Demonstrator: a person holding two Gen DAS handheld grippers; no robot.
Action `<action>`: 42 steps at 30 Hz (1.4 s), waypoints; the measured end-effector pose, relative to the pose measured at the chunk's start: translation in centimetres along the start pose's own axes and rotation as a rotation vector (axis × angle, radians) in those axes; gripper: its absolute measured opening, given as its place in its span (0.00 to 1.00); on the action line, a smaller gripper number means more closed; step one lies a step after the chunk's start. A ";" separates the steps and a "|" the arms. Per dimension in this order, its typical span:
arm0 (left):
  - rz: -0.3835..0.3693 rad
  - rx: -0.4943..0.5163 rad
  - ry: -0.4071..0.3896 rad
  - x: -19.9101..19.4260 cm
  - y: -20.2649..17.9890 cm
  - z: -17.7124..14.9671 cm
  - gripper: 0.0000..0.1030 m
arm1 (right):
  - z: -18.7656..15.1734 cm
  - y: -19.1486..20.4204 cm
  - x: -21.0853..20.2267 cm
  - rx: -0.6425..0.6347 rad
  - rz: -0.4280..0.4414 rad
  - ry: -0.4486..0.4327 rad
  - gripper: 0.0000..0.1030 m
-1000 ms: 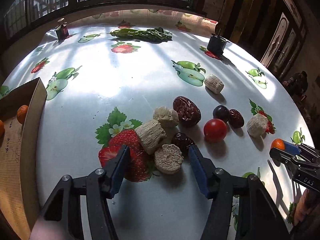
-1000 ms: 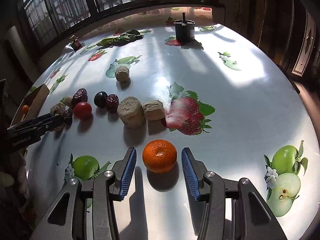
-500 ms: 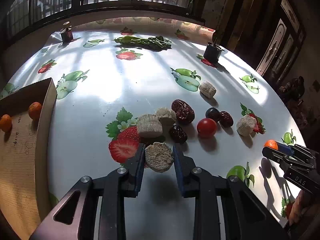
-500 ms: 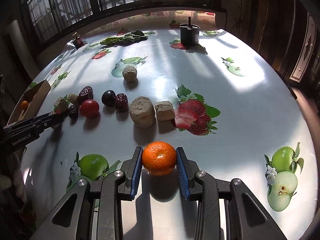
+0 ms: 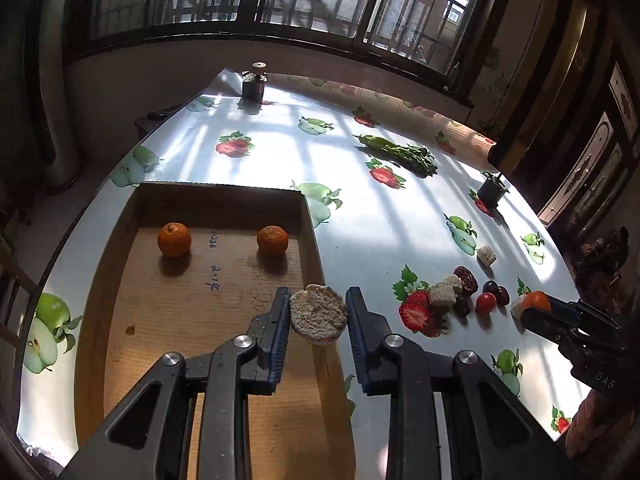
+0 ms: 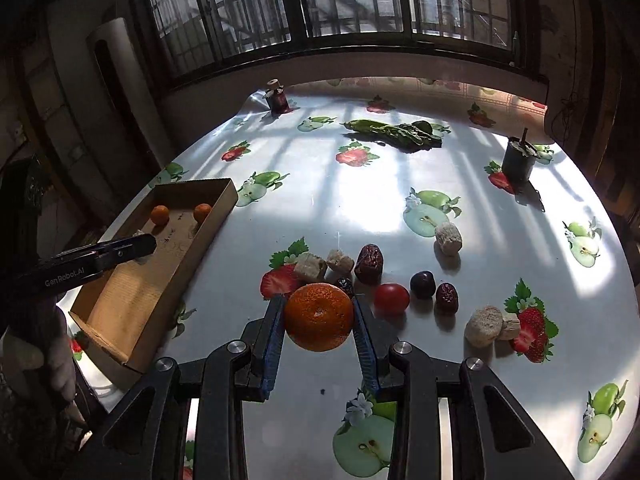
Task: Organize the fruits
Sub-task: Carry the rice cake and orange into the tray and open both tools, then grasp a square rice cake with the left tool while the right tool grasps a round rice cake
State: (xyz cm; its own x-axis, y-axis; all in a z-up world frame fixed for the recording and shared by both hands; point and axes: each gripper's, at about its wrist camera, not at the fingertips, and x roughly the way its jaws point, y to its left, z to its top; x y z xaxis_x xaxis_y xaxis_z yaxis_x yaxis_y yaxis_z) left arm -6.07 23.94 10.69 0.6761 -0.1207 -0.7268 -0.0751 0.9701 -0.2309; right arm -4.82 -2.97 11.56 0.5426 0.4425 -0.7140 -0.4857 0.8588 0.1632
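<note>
Brown cardboard formed the shallow box (image 5: 224,200) at the table's left side, and two small oranges (image 5: 174,239) sat on its floor near the far wall, one at ten o'clock and the other (image 5: 272,240) at twelve o'clock from the left gripper (image 5: 318,314). That gripper's blue pads were pinching a round, pale, crumbly biscuit-like puck (image 5: 318,314), held in the air over the box's right wall. The right gripper (image 6: 319,317) had its pads pressed against the sides of an orange (image 6: 319,317), lifted clear of the glossy fruit-print tablecloth (image 6: 360,200). From the right wrist view, the loose pile lay just beyond the held orange: two beige blocks (image 6: 310,267) at twelve o'clock, a wrinkled red date (image 6: 369,263) at one o'clock, then a cherry tomato (image 6: 391,297), a dark plum-like fruit (image 6: 423,283) and a smaller date (image 6: 447,298) toward three o'clock. Another pale puck (image 6: 483,326) rested at three o'clock beside a printed strawberry, and one more (image 6: 448,238) stood farther off at one o'clock. Leafy greens (image 6: 394,131) lay near the table's far edge, with a dark cup (image 6: 518,159) to their right and a small bottle (image 6: 278,98) to their left.
</note>
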 end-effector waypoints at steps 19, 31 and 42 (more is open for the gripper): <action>0.083 -0.210 0.183 8.7 11.7 2.0 0.26 | 6.0 14.9 17.9 -0.193 0.107 0.181 0.35; 0.065 -0.290 0.090 5.6 13.0 1.8 0.50 | 6.3 14.3 18.2 -0.144 0.117 0.141 0.58; 0.244 -0.167 -0.292 -12.7 12.8 -2.9 0.63 | 4.3 9.9 5.8 -0.035 0.143 -0.062 0.65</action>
State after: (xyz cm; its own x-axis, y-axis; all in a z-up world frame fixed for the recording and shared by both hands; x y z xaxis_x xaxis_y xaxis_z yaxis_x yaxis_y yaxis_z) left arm -17.75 37.24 15.13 0.8015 0.1962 -0.5650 -0.3600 0.9126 -0.1939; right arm -3.57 9.24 11.92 0.5071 0.5753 -0.6417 -0.5839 0.7770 0.2352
